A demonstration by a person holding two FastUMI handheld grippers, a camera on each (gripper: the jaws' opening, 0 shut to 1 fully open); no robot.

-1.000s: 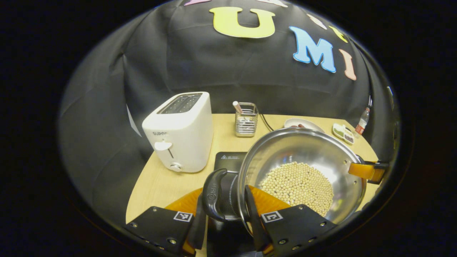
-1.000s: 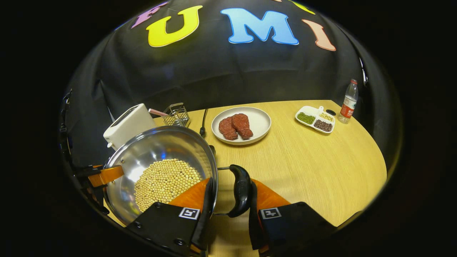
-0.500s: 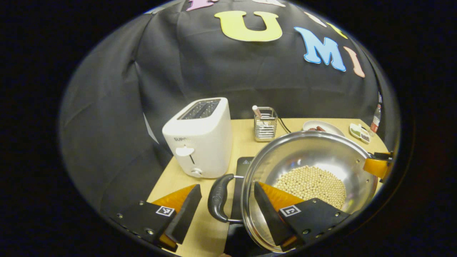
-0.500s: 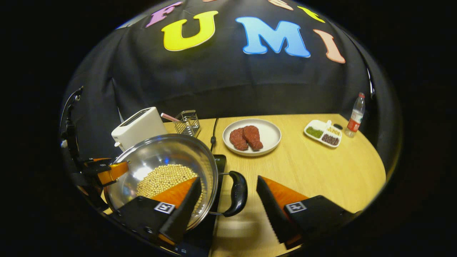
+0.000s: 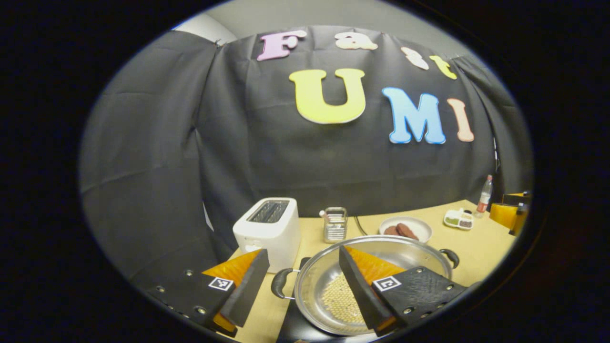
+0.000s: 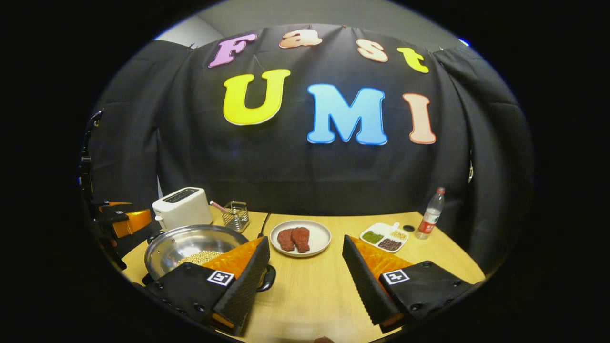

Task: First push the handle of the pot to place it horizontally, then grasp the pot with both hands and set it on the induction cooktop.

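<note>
- Your left gripper (image 5: 301, 286) hangs open above the pot (image 5: 329, 290), touching nothing.
- The pot holds beans (image 5: 339, 300) and sits on the cooktop (image 5: 295, 328).
- Its handles (image 5: 280, 284) point left and right.
- A toaster (image 5: 268, 231) stands just behind.

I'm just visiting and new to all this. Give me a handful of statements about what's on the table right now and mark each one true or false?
1. The pot holds pale round beans. True.
2. The left gripper is clamped on a pot handle. False: its fingers stand apart, holding nothing.
3. The white plate carries two reddish pieces of meat. True.
4. The toaster stands to the right of the bottle. False: in the right gripper view it is far to the left of it.
5. The right gripper is open. True.
</note>
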